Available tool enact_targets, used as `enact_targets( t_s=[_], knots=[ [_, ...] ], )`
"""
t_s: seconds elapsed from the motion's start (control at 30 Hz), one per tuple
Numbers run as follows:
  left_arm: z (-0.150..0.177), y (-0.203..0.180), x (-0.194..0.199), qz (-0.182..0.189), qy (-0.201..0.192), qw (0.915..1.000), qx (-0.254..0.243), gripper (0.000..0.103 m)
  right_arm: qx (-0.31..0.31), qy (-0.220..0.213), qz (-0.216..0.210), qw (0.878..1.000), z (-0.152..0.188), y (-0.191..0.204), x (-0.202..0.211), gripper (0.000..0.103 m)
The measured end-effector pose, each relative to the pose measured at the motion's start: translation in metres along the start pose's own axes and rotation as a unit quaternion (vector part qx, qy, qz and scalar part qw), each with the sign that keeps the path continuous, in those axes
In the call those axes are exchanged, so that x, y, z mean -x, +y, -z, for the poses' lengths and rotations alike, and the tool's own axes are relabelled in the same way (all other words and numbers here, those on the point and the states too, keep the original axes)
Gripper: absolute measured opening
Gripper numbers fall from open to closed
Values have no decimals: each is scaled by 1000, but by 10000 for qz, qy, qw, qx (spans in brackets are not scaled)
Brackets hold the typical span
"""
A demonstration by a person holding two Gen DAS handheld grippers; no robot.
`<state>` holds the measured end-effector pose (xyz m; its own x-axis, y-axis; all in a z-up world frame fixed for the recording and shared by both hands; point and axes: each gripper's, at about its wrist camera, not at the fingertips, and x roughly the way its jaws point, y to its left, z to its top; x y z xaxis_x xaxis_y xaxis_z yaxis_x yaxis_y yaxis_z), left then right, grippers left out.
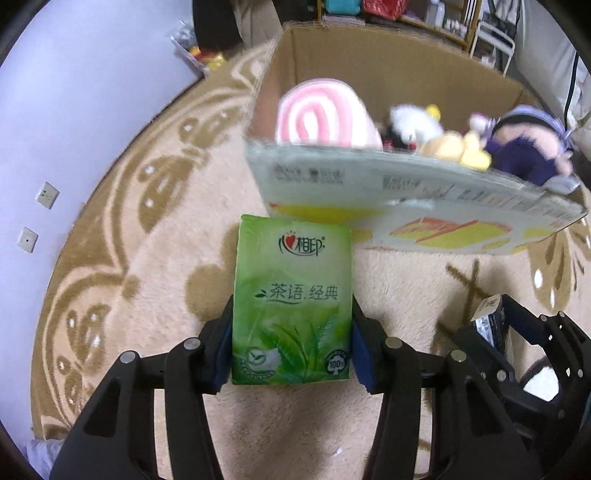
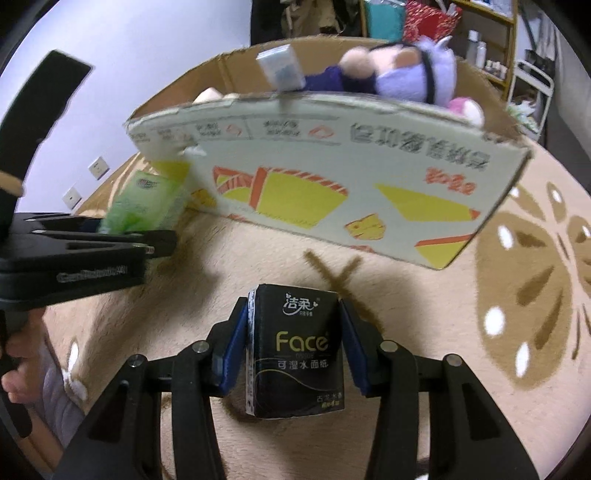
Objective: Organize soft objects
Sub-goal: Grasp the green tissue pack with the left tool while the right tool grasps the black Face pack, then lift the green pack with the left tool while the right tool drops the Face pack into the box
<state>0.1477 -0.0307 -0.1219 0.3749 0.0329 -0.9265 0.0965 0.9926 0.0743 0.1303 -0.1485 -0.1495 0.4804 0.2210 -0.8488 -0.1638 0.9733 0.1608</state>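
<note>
The open brown cardboard box (image 2: pixel 332 192) hides the lower parts of the soft toys inside. Its printed words are blurry. The fuzzy purple plush doll (image 1: pixel 524 147) looks smeared.

Lying underfoot: beige patterned rug (image 1: pixel 155 258). Standing behind: pale wall (image 1: pixel 92 92) carrying two sockets (image 1: pixel 47 194), cluttered shelving (image 2: pixel 491 33) filling the background, white wire rack (image 1: pixel 495 44) beside.
</note>
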Motion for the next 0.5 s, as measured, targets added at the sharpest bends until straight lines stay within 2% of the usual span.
enact_targets(
  t_s=[0.2,0.4,0.5],
  knots=[
    [6,-6,40,-337,-570,9977,-107,51,-66,-324,375,9987,0,-2,22,50],
    [0,0,68,-279,-861,9959,-33,51,-30,-779,878,9931,0,-1,55,50],
    [-1,8,75,-212,-988,9949,47,51,-64,-979,972,9904,-2,2,68,50]
  ],
)
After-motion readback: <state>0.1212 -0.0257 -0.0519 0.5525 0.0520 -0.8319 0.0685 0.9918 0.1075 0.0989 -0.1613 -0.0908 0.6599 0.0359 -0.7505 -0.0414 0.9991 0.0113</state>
